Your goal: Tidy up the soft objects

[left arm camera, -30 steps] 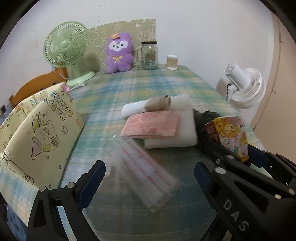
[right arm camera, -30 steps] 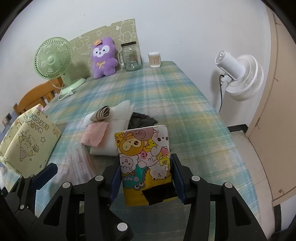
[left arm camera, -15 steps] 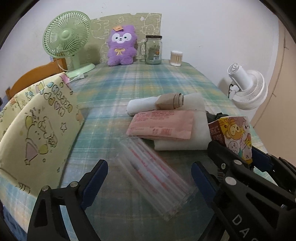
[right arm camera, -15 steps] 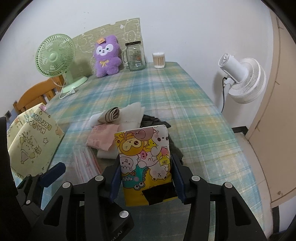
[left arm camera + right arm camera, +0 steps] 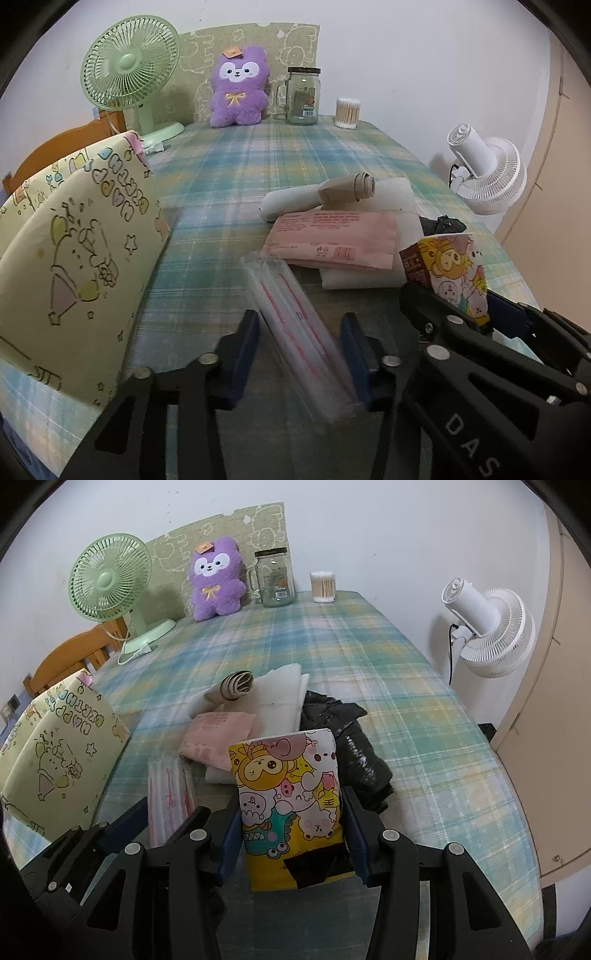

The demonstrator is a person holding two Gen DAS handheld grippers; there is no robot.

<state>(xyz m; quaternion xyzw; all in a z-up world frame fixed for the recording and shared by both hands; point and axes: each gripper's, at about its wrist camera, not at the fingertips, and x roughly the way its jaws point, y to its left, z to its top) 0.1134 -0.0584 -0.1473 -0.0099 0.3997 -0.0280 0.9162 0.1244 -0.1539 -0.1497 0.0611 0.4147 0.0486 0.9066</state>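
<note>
- Left gripper has its blue pads narrowed around a clear plastic packet with red print; both pads sit at the packet's sides, though blur keeps me from telling whether they press it.
- Right gripper is clamped on a cartoon-printed pouch, held upright between its pads.
- Just ahead of both lies a pink packet on a folded white cloth, with a beige roll on the far side.
- To the left gripper's left stands a yellow gift bag.
- Far ahead sit a purple plush, a green fan and a glass jar.
- Only the right wrist view fully shows the black garment beyond the pouch; the left view shows just a corner of it.
</note>
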